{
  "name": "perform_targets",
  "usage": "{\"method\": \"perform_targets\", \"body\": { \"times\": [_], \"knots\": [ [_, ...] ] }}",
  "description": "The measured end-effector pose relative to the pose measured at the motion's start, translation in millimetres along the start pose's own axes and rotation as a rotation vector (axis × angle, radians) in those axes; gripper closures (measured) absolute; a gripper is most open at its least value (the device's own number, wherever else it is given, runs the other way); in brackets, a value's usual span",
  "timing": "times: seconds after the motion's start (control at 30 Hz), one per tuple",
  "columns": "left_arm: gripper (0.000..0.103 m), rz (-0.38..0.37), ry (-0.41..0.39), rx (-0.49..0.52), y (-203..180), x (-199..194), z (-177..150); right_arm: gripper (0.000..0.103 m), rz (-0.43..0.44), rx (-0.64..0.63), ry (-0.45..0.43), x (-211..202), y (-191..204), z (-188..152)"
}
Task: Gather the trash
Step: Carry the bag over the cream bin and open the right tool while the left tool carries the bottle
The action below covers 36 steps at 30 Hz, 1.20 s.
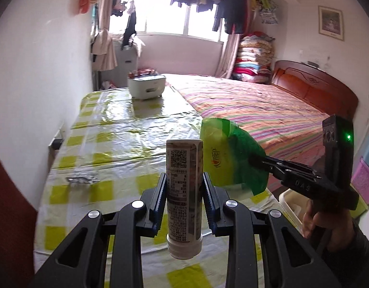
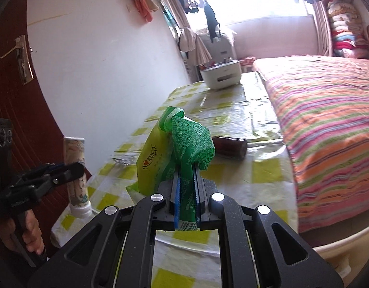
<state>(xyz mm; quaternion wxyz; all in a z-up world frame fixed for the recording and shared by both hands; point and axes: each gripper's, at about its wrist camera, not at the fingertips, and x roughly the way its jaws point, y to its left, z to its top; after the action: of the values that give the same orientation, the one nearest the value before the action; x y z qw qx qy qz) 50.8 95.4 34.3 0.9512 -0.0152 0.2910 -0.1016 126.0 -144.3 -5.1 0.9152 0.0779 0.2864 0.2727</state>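
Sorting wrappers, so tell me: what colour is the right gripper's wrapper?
Green and yellow wrapper, clearest in the right wrist view.

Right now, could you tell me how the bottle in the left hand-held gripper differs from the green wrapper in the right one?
The bottle is a rigid, pale printed cylinder with a white cap, standing cap-down; the green wrapper is soft, crumpled green and yellow plastic. The left hand-held gripper holds the bottle with its jaws spread around it, while the right hand-held gripper is pinched almost flat on the wrapper. Both are held above the checked table.
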Motion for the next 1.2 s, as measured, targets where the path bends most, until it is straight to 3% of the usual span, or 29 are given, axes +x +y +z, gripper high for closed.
{"method": "perform_targets", "body": {
  "times": [0.2,0.47,0.7,1.2],
  "knots": [
    [0.075,-0.014,0.039,-0.006,-8.8,32.1,-0.3,0.095,-0.045,-0.008,-0.015,-0.1,-3.1,-4.9],
    [0.075,-0.026,0.067,0.023,-25.1,46.7,-6.8,0.095,-0.079,-0.048,-0.064,-26.6,3.9,-0.3],
    [0.075,-0.059,0.074,0.071,-50.3,51.2,-6.2,0.095,-0.135,0.004,-0.11,-53.1,-25.1,-15.4],
    [0.075,-0.2,0.084,0.176,-122.4,49.6,-11.4,0.095,-0.415,0.124,-0.227,-149.2,-99.9,-63.1]
  ]
}}
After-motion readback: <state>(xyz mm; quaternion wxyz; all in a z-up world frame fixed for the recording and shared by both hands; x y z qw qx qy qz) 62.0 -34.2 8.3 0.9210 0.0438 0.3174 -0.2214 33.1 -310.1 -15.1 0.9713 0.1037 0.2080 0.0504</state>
